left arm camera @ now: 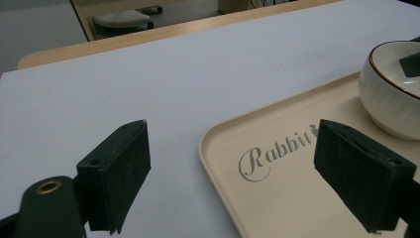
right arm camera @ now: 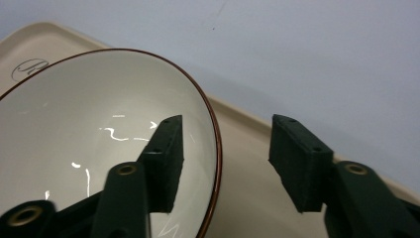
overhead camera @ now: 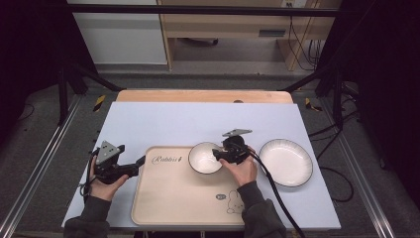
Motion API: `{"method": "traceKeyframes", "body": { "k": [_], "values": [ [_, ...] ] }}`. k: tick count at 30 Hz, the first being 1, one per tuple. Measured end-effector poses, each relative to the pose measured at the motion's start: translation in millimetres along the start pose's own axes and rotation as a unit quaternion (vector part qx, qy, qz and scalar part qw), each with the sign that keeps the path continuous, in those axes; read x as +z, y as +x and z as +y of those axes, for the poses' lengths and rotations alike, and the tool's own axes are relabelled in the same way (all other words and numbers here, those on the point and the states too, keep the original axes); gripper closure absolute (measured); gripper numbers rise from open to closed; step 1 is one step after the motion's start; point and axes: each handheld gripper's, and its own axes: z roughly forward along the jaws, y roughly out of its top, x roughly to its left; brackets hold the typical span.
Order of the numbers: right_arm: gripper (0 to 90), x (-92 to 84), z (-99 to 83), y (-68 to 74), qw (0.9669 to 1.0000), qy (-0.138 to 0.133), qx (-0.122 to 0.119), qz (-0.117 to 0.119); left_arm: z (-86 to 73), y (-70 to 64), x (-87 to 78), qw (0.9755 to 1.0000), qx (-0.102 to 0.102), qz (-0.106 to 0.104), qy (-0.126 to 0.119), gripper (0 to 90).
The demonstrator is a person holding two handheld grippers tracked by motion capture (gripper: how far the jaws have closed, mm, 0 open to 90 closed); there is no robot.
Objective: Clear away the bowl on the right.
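A white bowl (overhead camera: 204, 157) with a dark brown rim sits on the beige tray (overhead camera: 171, 196) near its far right corner. My right gripper (overhead camera: 219, 155) is open and straddles the bowl's right rim (right arm camera: 216, 144): one jaw is inside the bowl, the other outside over the tray. My left gripper (overhead camera: 140, 162) is open at the tray's left edge (left arm camera: 210, 158), its jaws apart with nothing between them. The same bowl (left arm camera: 393, 94) is at the right in the left gripper view.
A white plate (overhead camera: 286, 162) with a dark rim lies on the pale blue mat (overhead camera: 198, 119) right of the tray. The tray carries a "Rabbit" script (left arm camera: 277, 151) and a small rabbit drawing (overhead camera: 234, 201). Dark frame posts flank the table.
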Motion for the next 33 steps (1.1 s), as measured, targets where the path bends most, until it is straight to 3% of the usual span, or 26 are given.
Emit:
{"method": "traceKeyframes", "body": {
  "k": [4,8,19,25,33],
  "values": [
    [32.4,-5.0,1.2,1.1,0.9997,-0.019,-0.008,-0.013,-0.1,0.0,0.1,1.0,-0.002,0.0,-0.002,13.8],
    [24.2,-9.5,2.2,2.3,0.9995,-0.031,-0.007,-0.008,0.0,-0.4,0.0,1.0,-0.002,0.001,-0.002,13.8],
    [17.7,-26.5,5.4,4.9,0.9976,-0.064,-0.021,-0.017,0.0,-0.5,-0.1,1.0,0.0,0.0,0.001,13.8],
    [17.7,-37.0,5.9,9.6,0.9965,-0.079,-0.026,-0.004,0.0,-0.7,-0.1,1.0,-0.002,0.001,-0.002,13.8],
    [16.0,-56.7,3.7,10.0,0.9924,-0.119,-0.034,0.001,0.2,-0.9,-0.4,1.0,-0.002,0.001,-0.002,13.7]
  ]
}}
